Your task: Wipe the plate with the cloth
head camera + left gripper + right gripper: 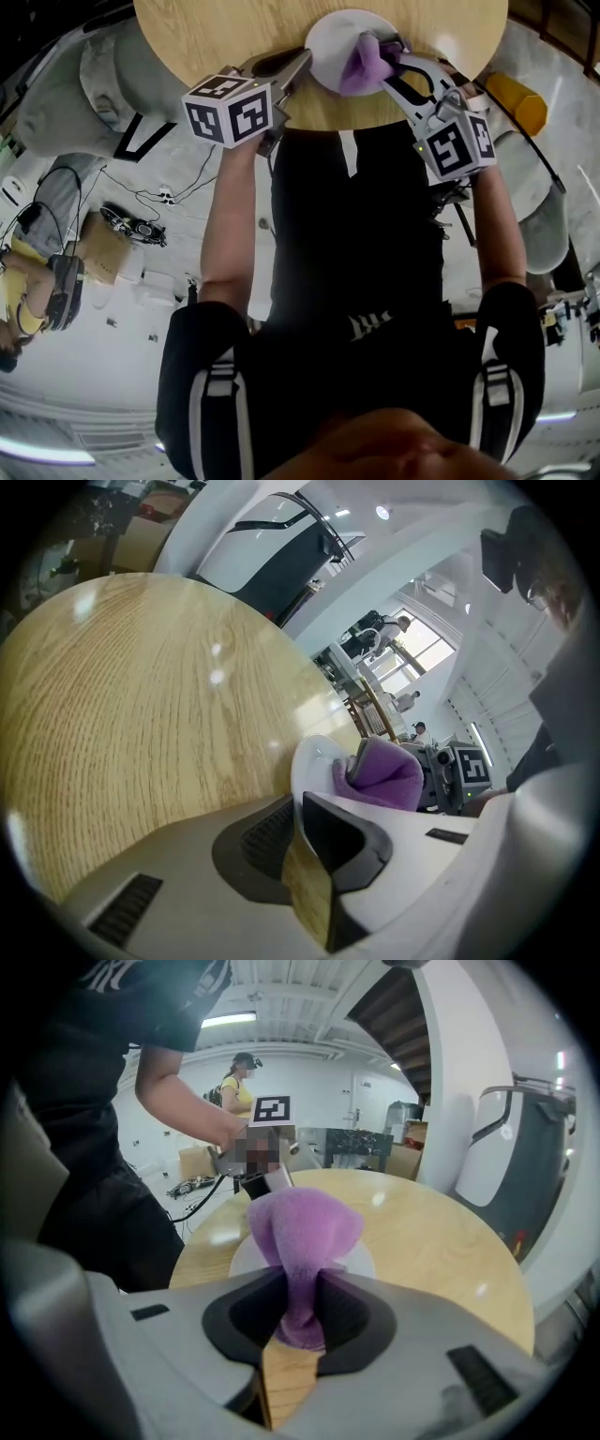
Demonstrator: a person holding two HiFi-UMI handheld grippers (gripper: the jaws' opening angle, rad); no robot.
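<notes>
Your right gripper (302, 1283) has its jaws clamped tight on the cloth (305, 1222), purple bunch sticking out in front and sitting on the plate (330, 39). The plate lies at the near edge of the round wooden desk (216, 33), right in front of you. Your left gripper (301, 797) comes in from the other side, jaws almost together, pinching the plate's rim.

Cloth (305, 1222) is hiding much of the plate (240, 1256) in the right gripper view, & the table (216, 37) is getting cut off at the head view's top.
</notes>
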